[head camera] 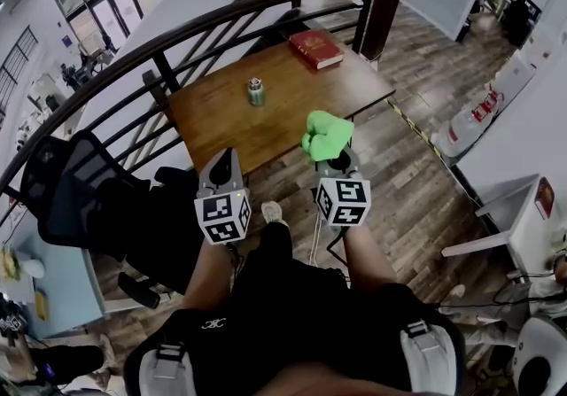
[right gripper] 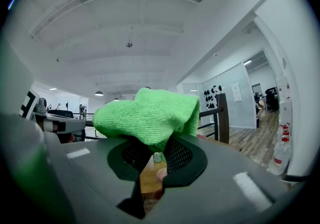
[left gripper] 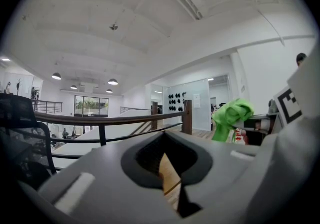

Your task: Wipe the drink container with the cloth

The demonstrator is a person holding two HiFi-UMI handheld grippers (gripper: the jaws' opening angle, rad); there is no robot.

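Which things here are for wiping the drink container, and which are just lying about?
For the job: green cloth, clamped in the right gripper; drink container on the table.
Lying about: red book; black chair.

cloth: bright green | book: red | table: brown wood | drink container: silvery | marker cube: black-and-white squares

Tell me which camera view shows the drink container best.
Head view: the drink container stands whole and upright on the wooden table, nothing covering it. The right gripper view gives only a sliver below the green cloth; the left gripper view does not show it.
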